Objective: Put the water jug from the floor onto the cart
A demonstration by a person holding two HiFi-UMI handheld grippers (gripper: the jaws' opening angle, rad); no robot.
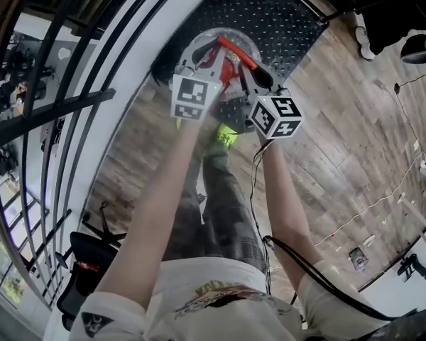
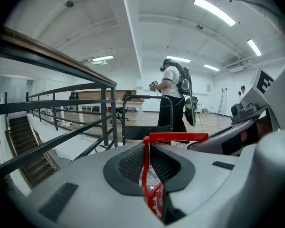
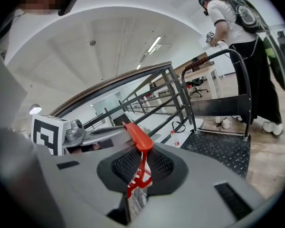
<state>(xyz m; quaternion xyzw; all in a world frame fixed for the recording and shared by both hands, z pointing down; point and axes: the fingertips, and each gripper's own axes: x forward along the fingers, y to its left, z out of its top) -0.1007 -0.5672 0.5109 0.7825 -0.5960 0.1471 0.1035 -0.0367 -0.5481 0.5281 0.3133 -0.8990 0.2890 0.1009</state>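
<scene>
Person is wearing a cream short-sleeve tee [image 1: 199,272] with a graphic print on the chest, plus a dark emblem showing on the left sleeve [image 1: 92,323]. Camo trousers [image 1: 224,204] and a neon yellow-green shoe [image 1: 227,136] are going with it. The left gripper [image 2: 149,170] and right gripper [image 3: 140,167] are sporting smooth grey shells with black ribbed pads [image 2: 128,163], each carrying a white cube [image 1: 195,96] with black square markers, and a black cable [image 1: 305,267] is trailing off the right one

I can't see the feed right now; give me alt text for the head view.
Both the left gripper and right gripper have their jaws shut on the red handle of a clear water jug, seen from above at the near end of the black tread-plate cart. A dark railing runs left; wood floor right.
</scene>
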